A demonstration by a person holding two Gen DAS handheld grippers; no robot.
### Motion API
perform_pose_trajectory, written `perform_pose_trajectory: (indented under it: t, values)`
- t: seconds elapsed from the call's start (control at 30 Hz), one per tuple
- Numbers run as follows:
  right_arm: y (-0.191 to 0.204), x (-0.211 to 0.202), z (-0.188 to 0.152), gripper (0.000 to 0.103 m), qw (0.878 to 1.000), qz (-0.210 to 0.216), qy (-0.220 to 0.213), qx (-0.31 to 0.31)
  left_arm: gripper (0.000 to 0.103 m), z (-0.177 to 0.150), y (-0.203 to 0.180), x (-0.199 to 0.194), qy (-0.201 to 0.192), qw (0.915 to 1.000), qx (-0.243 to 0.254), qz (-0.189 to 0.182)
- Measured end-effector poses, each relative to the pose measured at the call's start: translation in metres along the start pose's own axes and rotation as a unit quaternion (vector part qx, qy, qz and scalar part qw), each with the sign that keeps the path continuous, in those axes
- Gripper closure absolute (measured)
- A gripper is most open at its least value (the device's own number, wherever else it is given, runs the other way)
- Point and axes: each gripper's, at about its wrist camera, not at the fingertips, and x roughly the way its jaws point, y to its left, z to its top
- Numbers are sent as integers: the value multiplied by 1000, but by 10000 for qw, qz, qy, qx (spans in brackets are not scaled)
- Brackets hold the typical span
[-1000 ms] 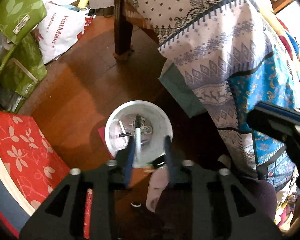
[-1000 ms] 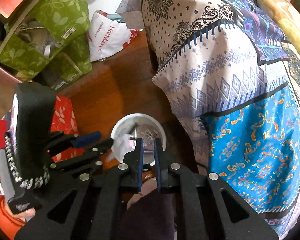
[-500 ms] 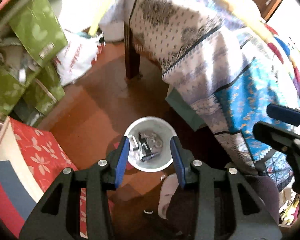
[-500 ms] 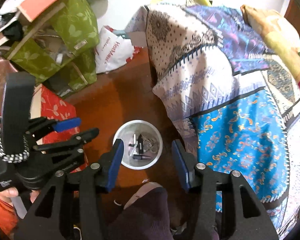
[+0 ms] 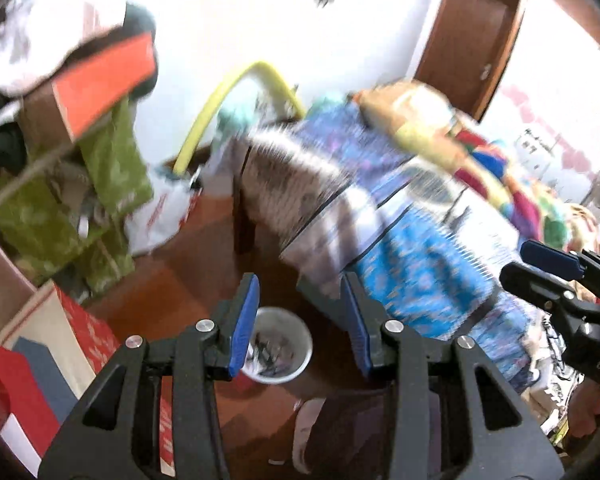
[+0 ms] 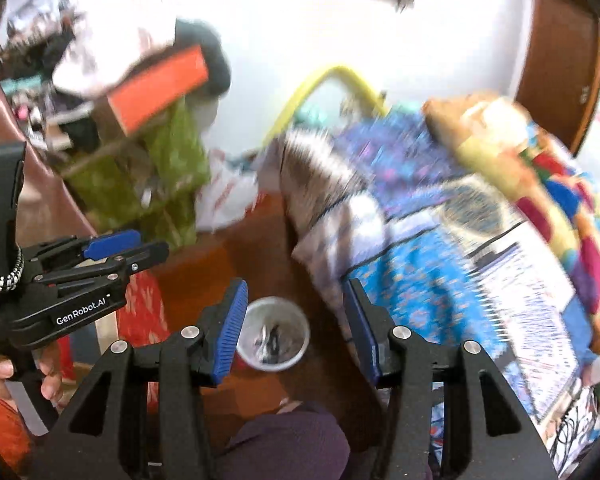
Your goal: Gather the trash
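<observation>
Left hand-held gripper [image 5: 300, 322]: jaws parted, nothing between the blue pads. Right hand-held gripper [image 6: 296, 320]: jaws have just been opening and now stand apart, likewise empty. Both hang above the round white plastic bin [image 5: 278, 346], which stands on the brown wooden floor [image 5: 188, 280] beside the bed draped in a blue and white patterned cloth [image 5: 412, 264]. Dark small trash lies inside the bin. Upper areas are motion-blurred.
</observation>
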Motion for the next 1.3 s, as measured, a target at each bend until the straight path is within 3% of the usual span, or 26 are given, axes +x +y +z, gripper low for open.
perform_pose_trajectory:
  t: [0.2, 0.37, 0.5, 0.7, 0.73, 0.8, 0.87, 0.9, 1.0, 1.3]
  values:
    - [-1, -107, -12, 57, 9889, -754, -1237, 334, 61, 6, -42, -86, -889, 9926, 584, -580]
    - [7, -181, -36, 57, 9626, -1323, -2233, 778, 58, -2, -70, -147, -1428, 9772, 1060, -1156]
    - [19, -209, -56, 57, 9438, -1753, -2580, 1092, 55, -16, -81, -184, -1754, 9648, 1284, -1477]
    - [37, -218, -83, 52, 9283, -2184, -2581, 1547, 42, -41, -84, -210, -1946, 9554, 1623, -1519]
    - [39, -221, -88, 47, 9270, -2208, -2587, 1579, 39, -45, -84, -212, -1963, 9549, 1664, -1483]
    - [44, -222, -94, 19, 9214, -2352, -2617, 1651, 24, -53, -81, -215, -1966, 9547, 1695, -1456]
    - [48, -226, -102, 3, 9137, -2586, -2651, 1673, 15, -58, -77, -215, -1926, 9540, 1694, -1551]
    - [50, -229, -106, 0, 9103, -2696, -2651, 1684, 14, -62, -74, -216, -1918, 9532, 1713, -1592]
    - [57, -231, -113, 0, 9047, -2890, -2634, 1691, 9, -71, -71, -218, -1895, 9522, 1800, -1583]
    - [63, -234, -129, 0, 9118, -2737, -2461, 1820, 8, -83, -63, -218, -1824, 9529, 1761, -1666]
